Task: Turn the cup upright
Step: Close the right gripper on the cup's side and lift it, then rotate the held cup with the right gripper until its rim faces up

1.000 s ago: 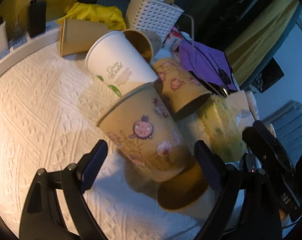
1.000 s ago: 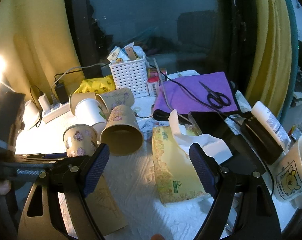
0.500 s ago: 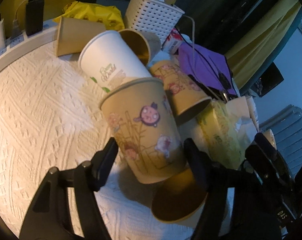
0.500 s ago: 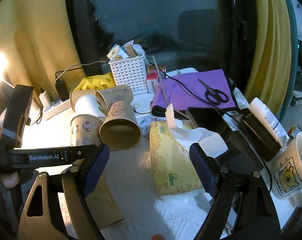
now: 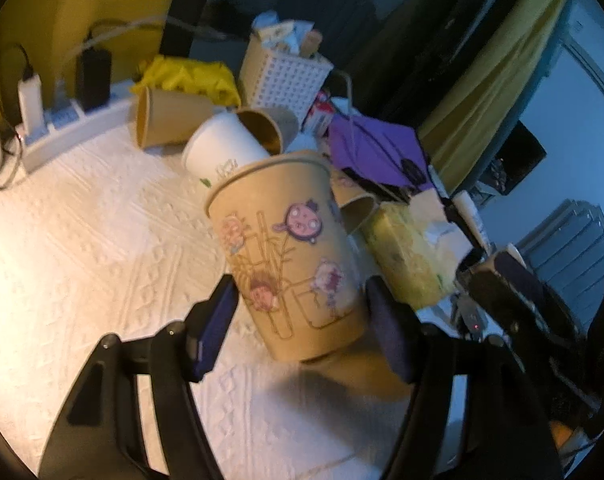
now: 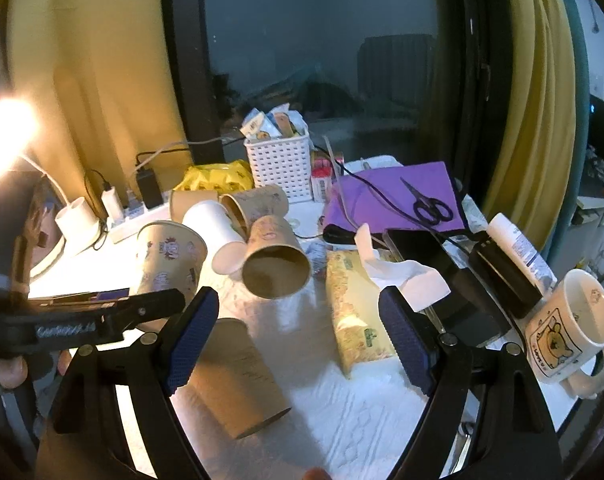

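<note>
My left gripper [image 5: 300,320] is shut on a tan paper cup with cartoon prints [image 5: 290,252], held near its base with the rim up, nearly upright and lifted off the white cloth. The same cup [image 6: 170,258] and the left gripper [image 6: 102,312] show at the left of the right wrist view. My right gripper [image 6: 298,336] is open and empty above the cloth. Other paper cups lie on their sides: a white one [image 6: 218,236], a printed one with its mouth facing me [image 6: 276,264], and a plain tan one [image 6: 238,372] under my right gripper.
A yellow tissue pack [image 6: 357,312] lies right of the cups. A white basket [image 6: 280,162], yellow bag [image 6: 218,174] and power strip [image 5: 62,128] line the back. A purple folder with scissors [image 6: 425,204], black boxes [image 6: 441,280] and a bear mug [image 6: 569,336] stand right.
The left gripper closed on the printed cup, lifted it from its tilted position and turned it rim-up. The right gripper stayed open and drifted only slightly.
</note>
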The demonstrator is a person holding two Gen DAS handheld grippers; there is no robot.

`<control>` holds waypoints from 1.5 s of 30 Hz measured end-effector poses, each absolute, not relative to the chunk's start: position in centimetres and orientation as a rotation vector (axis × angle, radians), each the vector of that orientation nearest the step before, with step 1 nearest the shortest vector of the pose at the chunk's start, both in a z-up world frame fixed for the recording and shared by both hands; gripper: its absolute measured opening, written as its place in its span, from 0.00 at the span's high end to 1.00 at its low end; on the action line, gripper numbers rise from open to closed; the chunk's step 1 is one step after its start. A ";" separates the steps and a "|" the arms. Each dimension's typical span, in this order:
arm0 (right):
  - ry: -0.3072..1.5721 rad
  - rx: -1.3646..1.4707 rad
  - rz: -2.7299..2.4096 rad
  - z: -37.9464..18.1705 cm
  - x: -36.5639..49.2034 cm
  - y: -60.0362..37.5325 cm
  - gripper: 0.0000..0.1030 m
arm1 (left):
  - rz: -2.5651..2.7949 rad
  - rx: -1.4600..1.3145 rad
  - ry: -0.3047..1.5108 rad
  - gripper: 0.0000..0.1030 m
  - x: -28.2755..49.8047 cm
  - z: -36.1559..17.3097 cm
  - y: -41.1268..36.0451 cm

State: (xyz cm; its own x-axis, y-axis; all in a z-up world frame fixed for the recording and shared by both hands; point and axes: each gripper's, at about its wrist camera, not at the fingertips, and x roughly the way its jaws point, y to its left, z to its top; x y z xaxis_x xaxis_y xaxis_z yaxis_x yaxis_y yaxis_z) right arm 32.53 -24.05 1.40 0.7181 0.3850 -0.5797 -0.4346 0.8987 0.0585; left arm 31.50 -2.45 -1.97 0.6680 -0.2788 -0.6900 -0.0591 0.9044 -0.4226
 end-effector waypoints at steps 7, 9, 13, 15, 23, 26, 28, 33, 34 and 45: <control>0.606 -0.096 0.500 2.3 29.0 -21.7 0.18 | -0.104 -0.302 0.743 0.35 24.7 -0.1 -1.8; 0.605 -0.089 0.539 2.0 27.7 -20.6 0.18 | -0.105 -0.270 0.717 0.35 22.8 -0.3 -1.9; 0.602 -0.027 0.563 0.7 25.3 -19.8 0.18 | -0.153 -0.258 0.695 0.35 19.2 -2.0 -1.7; 0.614 0.002 0.596 0.6 24.0 -19.3 0.18 | -0.174 -0.228 0.659 0.35 17.7 -1.6 -2.1; 0.591 -0.040 0.622 2.2 21.1 -18.2 0.18 | -0.216 -0.184 0.585 0.35 15.0 -1.5 -2.9; 0.595 -0.054 0.633 2.0 20.3 -18.4 0.18 | -0.227 -0.168 0.578 0.35 14.1 -1.7 -3.3; 0.598 -0.046 0.628 1.8 20.0 -18.8 0.18 | -0.230 -0.170 0.582 0.35 13.8 -1.8 -3.3; 0.612 -0.019 0.636 1.8 19.2 -19.3 0.18 | -0.237 -0.152 0.555 0.35 12.4 -1.2 -3.4; 0.612 -0.020 0.644 1.9 19.0 -19.1 0.18 | -0.238 -0.143 0.547 0.35 12.1 -1.1 -3.5; 0.684 0.042 0.820 2.1 15.4 -16.3 0.18 | -0.203 -0.038 0.484 0.35 6.7 -0.7 -3.2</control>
